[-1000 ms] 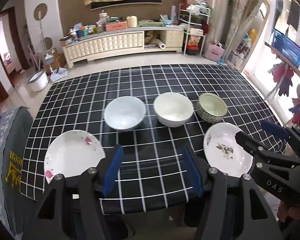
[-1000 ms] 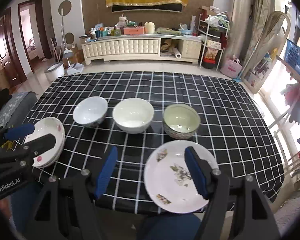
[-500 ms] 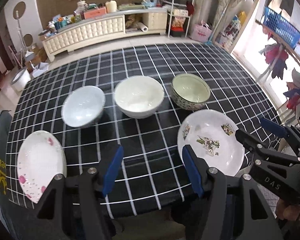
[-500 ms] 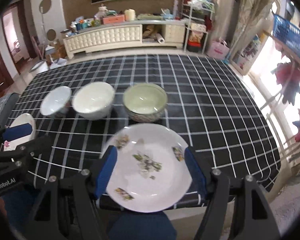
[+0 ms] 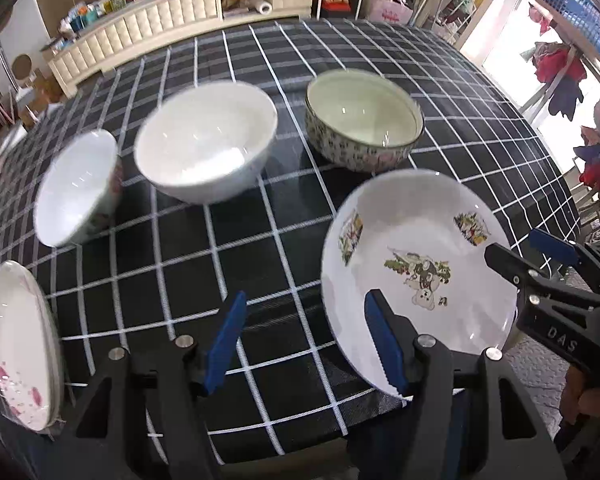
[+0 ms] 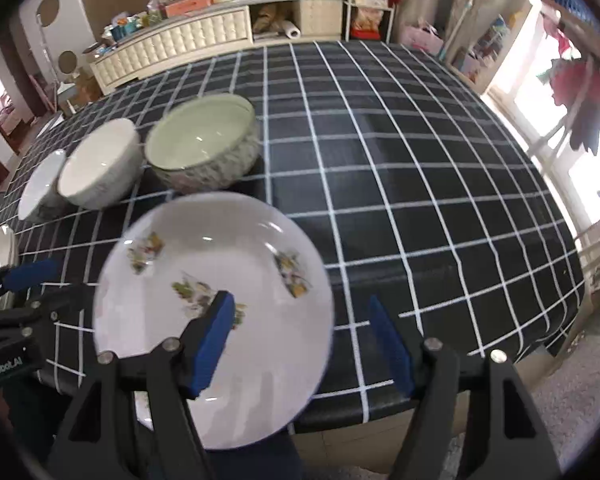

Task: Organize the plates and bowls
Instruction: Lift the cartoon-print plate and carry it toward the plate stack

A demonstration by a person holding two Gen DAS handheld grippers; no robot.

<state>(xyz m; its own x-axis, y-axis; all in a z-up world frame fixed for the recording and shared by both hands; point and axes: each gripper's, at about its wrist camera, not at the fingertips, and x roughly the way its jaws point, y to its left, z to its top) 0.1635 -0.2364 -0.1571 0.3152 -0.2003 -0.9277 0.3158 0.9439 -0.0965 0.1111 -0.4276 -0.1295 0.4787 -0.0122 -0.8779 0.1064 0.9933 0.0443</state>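
Decorated plate (image 6: 236, 280) under right tool (image 6: 304, 344), seemingly untouched.

three bowls (image 5: 204, 142) (image 5: 364, 120) (image 5: 76, 188), two plates (image 5: 420, 264) (image 5: 16, 360), and two grippers (image 5: 304, 340) (image 6: 304, 344) over one checked table (image 5: 260, 260).

White letters "DAS" stand on the black body of the right tool (image 5: 544, 260), seen at the right edge of the left wrist view. In the right wrist view, the left tool (image 6: 40, 280) carries white lettering "GenRobot.AI" on its black body at the far left edge, the first letter partly cut off. No other writing can be read.
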